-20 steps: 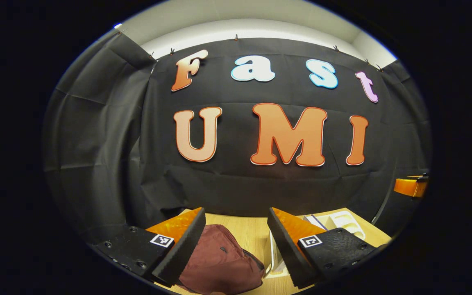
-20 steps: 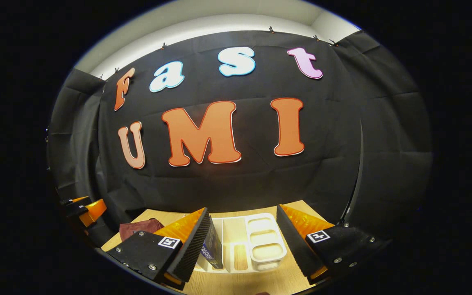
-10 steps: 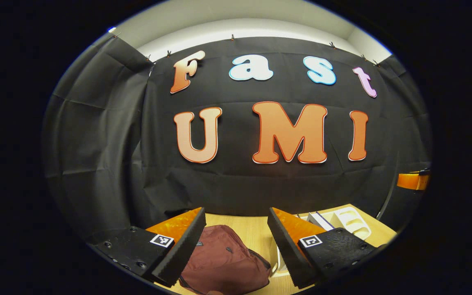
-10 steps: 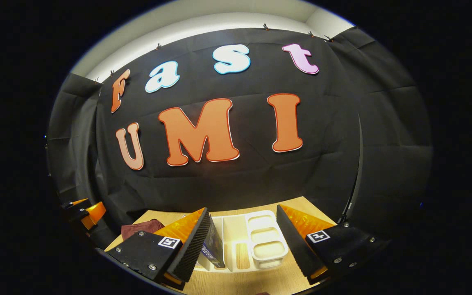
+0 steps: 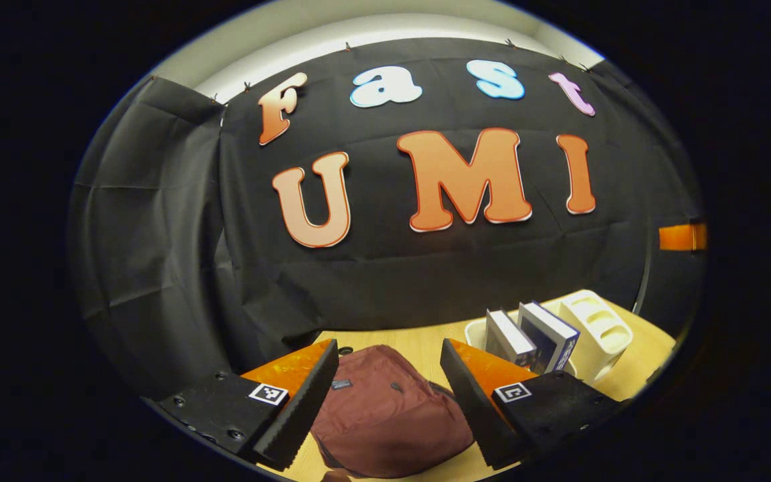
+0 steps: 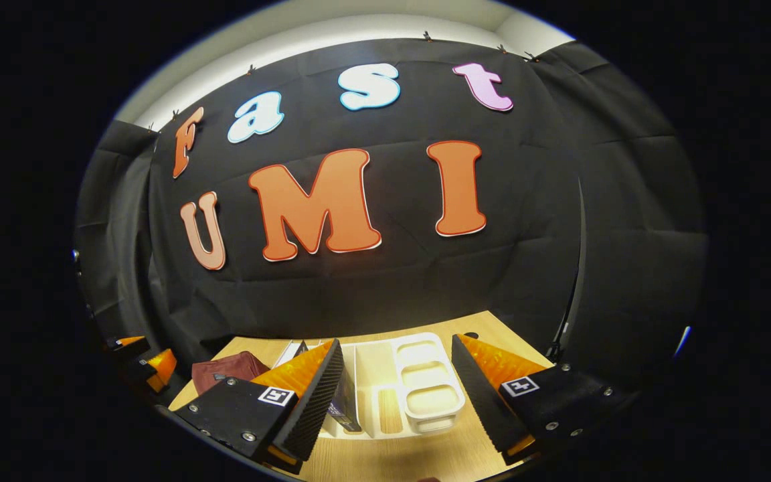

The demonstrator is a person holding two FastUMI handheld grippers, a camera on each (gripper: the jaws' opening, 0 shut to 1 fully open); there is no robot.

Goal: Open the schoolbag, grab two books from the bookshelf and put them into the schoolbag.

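A maroon schoolbag [image 5: 389, 418] lies closed on the wooden table [image 5: 425, 345], right below my left gripper [image 5: 389, 408], which hangs open above it with nothing held. To its right a white bookshelf [image 5: 593, 325] holds two upright books [image 5: 546, 338]. In the right gripper view my right gripper [image 6: 395, 402] stands open above the same white bookshelf [image 6: 425, 385], with a dark book [image 6: 345, 405] beside its left finger. The schoolbag [image 6: 228, 368] shows at the left there, with the other gripper [image 6: 148, 365] at the far left edge.
The black cloth wall closes the table's back and sides. The bookshelf has several low compartments on its right part. A small dark spot [image 6: 471, 335] marks the table near the back wall. A strip of the other gripper [image 5: 681, 236] shows at the far right in the left gripper view.
Both views have tilted downward, so more table shows. In the left gripper view the schoolbag and books have come further into sight. Both grippers stay open.
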